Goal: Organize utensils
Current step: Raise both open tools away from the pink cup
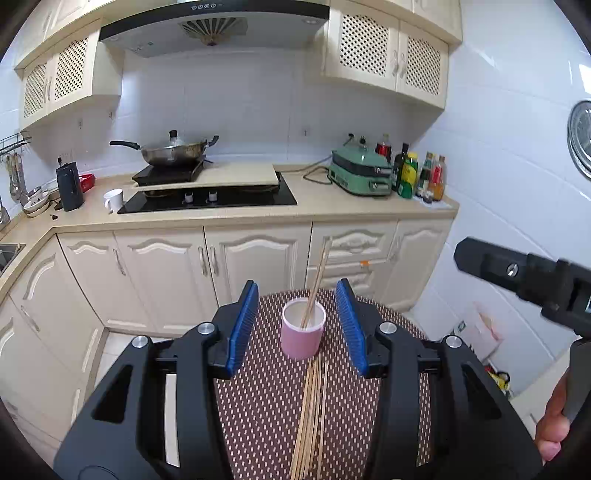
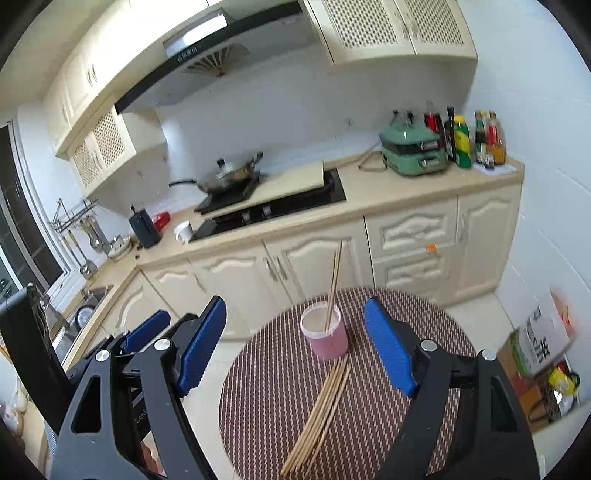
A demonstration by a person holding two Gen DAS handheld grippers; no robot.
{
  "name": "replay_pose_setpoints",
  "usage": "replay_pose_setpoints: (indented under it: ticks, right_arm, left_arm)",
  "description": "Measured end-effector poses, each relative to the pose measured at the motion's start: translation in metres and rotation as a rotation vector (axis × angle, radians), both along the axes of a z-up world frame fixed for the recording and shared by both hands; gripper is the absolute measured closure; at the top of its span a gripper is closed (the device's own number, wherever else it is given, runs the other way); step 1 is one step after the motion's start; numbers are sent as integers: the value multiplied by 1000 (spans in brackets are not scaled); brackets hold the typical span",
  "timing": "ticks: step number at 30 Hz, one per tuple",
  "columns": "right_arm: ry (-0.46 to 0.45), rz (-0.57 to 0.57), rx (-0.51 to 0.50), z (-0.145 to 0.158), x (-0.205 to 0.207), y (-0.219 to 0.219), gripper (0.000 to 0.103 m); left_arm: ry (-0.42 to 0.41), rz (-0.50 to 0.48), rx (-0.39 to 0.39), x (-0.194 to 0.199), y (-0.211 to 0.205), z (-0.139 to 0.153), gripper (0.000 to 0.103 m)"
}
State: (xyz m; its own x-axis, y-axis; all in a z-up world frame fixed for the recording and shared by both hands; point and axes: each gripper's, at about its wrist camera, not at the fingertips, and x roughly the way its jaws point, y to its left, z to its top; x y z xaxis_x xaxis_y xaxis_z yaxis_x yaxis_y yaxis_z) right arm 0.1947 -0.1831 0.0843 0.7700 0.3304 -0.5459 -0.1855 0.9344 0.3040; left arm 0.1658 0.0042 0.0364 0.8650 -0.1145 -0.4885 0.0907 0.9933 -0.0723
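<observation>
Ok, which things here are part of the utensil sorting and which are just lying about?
Part of the job:
- pink cup, some sticks already standing in it
- bundle of wooden sticks lying on the round mat

Lying about:
- wok
- white mug
- green cooker
- bottles

White tiled wall (image 1: 236, 99), cream lattice cabinets (image 1: 388, 48), beige countertop (image 1: 332, 203), range hood (image 1: 207, 29)

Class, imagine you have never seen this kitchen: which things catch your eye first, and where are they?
A pink cup stands on the round dotted mat, with a couple of wooden sticks leaning in it. A bundle of bamboo skewers lies flat on the mat just in front of the cup. Behind, a lidded wok sits on the counter's cooktop, under the range hood.
</observation>
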Motion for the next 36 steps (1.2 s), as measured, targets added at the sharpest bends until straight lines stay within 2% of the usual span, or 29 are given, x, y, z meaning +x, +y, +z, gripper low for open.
replay_pose_setpoints:
  ticks: [11,17,26,36]
  right_arm:
    - [245,-19,-48,-42,-34,-1,29]
    - [341,-19,-79,-71,-43,-2,29]
    - [420,-3,-97,-97,-43,2,29]
    - [426,11,-93,-95,-24,7,29]
  left_arm:
    - [189,13,-24,-41,-5,-48,59]
    - [233,3,-4,-49,-15,-69,59]
    - [284,12,13,-43,-18,-89,59]
    - [302,3,19,-19,-14,-91,59]
